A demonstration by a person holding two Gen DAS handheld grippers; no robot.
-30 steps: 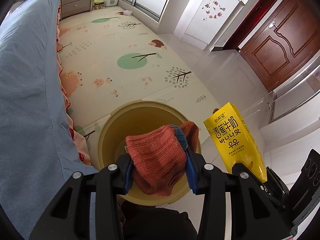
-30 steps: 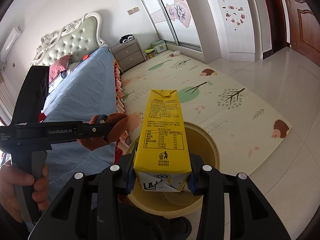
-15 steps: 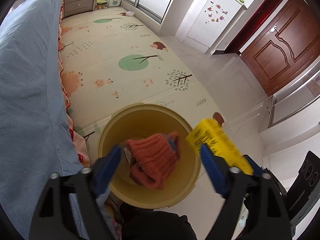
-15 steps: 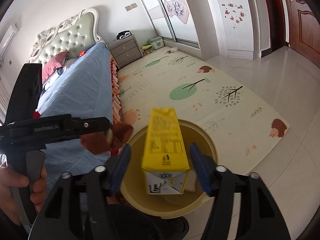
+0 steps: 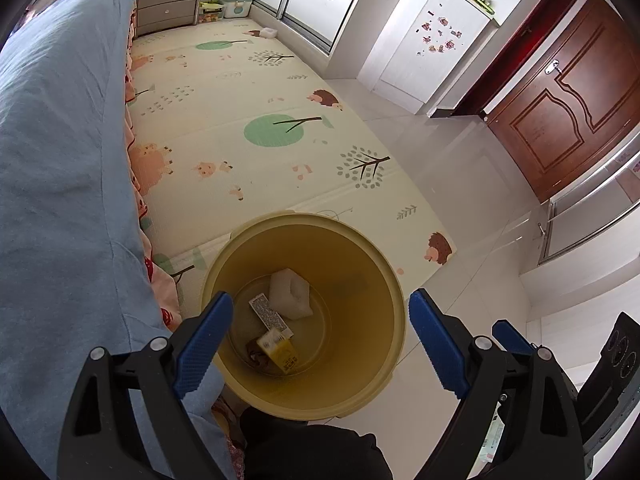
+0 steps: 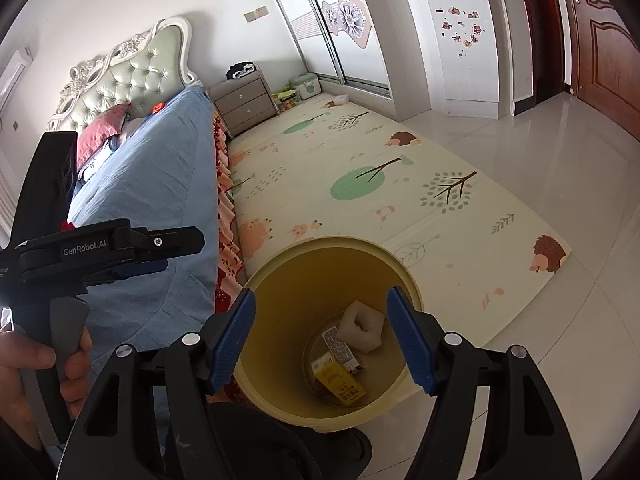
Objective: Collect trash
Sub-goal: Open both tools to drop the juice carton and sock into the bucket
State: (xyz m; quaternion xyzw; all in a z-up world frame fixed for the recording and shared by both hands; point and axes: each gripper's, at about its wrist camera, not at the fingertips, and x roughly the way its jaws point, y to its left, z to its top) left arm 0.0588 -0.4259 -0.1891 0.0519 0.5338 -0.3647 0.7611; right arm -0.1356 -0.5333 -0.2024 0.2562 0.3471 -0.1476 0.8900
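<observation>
A yellow bin (image 5: pixel 360 264) stands on the floor beside the bed; it also shows in the right wrist view (image 6: pixel 280 300). Inside lie the yellow milk carton (image 5: pixel 280 352) (image 6: pixel 340 382), a white foam piece (image 5: pixel 290 294) (image 6: pixel 362 330), a small printed box (image 5: pixel 268 314) (image 6: pixel 340 346) and a bit of the orange knitted item (image 5: pixel 254 354) under the carton. My left gripper (image 5: pixel 316 336) is open and empty above the bin. My right gripper (image 6: pixel 320 336) is open and empty above the bin, to the right of the left one.
The blue-covered bed (image 5: pixel 60 160) runs along the left. A patterned play mat (image 5: pixel 260 128) covers the floor beyond the bin, with white tiles (image 5: pixel 472 184) to the right. A grey nightstand (image 5: pixel 168 2), white cabinet (image 5: pixel 432 36) and brown door (image 5: pixel 568 100) stand farther off.
Both grippers opened. The orange knitted item fell from the left gripper and the yellow carton from the right gripper into the bin.
</observation>
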